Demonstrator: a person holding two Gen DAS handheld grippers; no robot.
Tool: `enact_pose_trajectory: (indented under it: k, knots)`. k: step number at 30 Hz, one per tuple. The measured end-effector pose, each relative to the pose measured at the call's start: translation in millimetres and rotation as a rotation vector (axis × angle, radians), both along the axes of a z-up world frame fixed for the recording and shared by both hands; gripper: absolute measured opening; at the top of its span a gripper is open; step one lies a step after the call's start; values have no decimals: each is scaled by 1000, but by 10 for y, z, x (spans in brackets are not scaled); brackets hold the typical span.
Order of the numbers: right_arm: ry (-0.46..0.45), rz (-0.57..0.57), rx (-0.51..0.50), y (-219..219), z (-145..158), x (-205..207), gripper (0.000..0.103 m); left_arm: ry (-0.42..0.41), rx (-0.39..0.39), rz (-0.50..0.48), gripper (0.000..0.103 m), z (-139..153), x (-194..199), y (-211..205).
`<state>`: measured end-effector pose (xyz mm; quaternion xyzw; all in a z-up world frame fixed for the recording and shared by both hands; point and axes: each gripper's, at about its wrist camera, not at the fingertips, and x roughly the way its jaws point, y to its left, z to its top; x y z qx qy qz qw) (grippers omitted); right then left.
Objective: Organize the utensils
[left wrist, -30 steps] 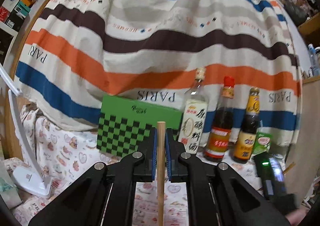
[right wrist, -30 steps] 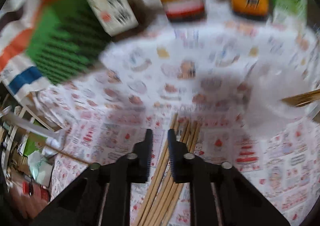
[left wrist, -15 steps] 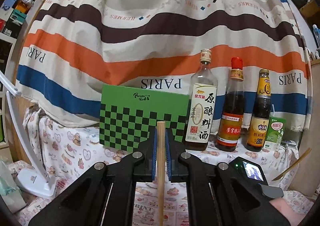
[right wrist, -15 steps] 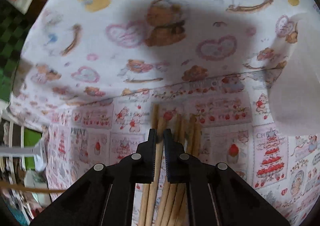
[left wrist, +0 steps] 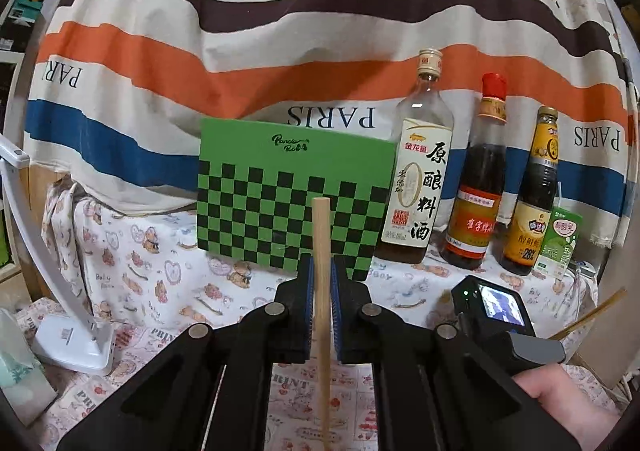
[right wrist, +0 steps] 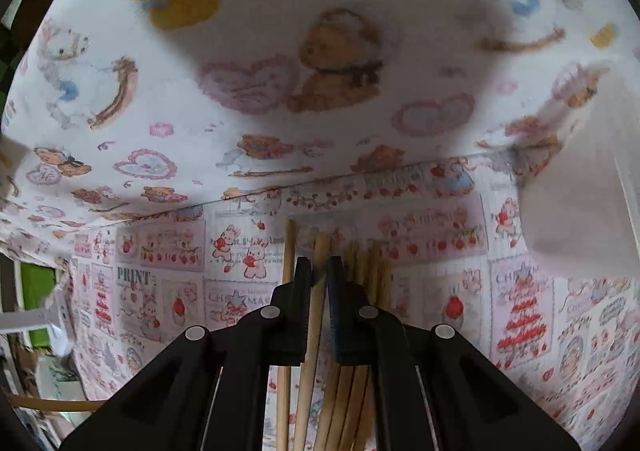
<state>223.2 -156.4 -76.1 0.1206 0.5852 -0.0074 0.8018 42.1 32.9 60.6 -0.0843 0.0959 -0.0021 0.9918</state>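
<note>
In the left wrist view my left gripper [left wrist: 321, 263] is shut on a wooden chopstick [left wrist: 321, 223], which stands upright between the blue pads above the printed tablecloth [left wrist: 160, 271]. To the right, a hand [left wrist: 560, 403] holds the other gripper's body. In the right wrist view my right gripper [right wrist: 319, 263] points steeply down at a bundle of chopsticks [right wrist: 360, 331] lying on the cloth. It is shut on one chopstick [right wrist: 321, 247] of that bundle. Another chopstick [left wrist: 588, 315] pokes up at the right edge; its holder is hidden.
At the back stand a green checkered box [left wrist: 292, 203], three sauce bottles [left wrist: 420, 187] and a small green carton [left wrist: 560, 243] before a striped cloth [left wrist: 280, 51]. A white lamp base [left wrist: 76, 343] sits at left. A blurred white object [right wrist: 580, 191] lies right of the bundle.
My right gripper has dropped close to the chopstick bundle and its jaws have narrowed around one stick. The left gripper has drifted toward the green box, still holding its chopstick.
</note>
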Motion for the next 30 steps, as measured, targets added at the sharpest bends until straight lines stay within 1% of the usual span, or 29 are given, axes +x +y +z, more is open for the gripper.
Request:
enact_pose_trajectory:
  k: [2, 3, 5, 6, 7, 9, 12, 14, 15, 17, 19, 21, 22, 24, 25, 27, 30]
  knots:
    - [-8, 24, -31, 89, 6, 22, 9, 42, -16, -34, 6, -2, 47, 15]
    - [-10, 27, -35, 104, 11, 22, 9, 62, -10, -42, 6, -7, 69, 9]
    - [-20, 25, -23, 126, 17, 17, 9, 76, 14, -28, 6, -6, 75, -7]
    - [-23, 27, -8, 157, 15, 25, 9, 76, 10, -42, 6, 4, 62, 0]
    - [-31, 41, 16, 174, 27, 13, 9, 46, -4, -60, 6, 21, 11, 24]
    - [-70, 61, 37, 193, 123, -56, 9, 1, -36, -64, 6, 76, -76, 79]
    - [-203, 93, 53, 205, 467, -278, 9, -7, -97, -47, 6, 112, -118, 180]
    - [-345, 106, 45, 198, 803, -488, 9, 3, -118, 15, 6, 122, -134, 231]
    - [-433, 110, 24, 193, 979, -613, 9, 2, -127, 25, 6, 123, -141, 255]
    - [-575, 117, -24, 149, 1244, -854, 9, -12, -161, 8, 6, 108, -153, 307]
    - [-687, 127, -26, 56, 1473, -1058, 9, -18, -183, -5, 6, 91, -155, 326]
    - [-791, 133, -20, -1, 1661, -1292, 9, -27, -177, -20, 6, 86, -156, 299]
    - [-827, 133, -27, -114, 1771, -1363, 8, -34, -167, -25, 6, 89, -161, 269]
    - [-902, 123, -72, -183, 1895, -1545, 8, -35, -145, -36, 6, 93, -161, 187]
    - [-924, 122, -90, -320, 1966, -1627, 8, -26, -150, -49, 6, 87, -153, 155]
    - [-992, 112, -115, -435, 2059, -1783, 8, -14, -172, -81, 6, 72, -144, 91]
    - [-1056, 93, -117, -623, 2101, -1931, 8, -38, -179, -103, 6, 73, -198, 0]
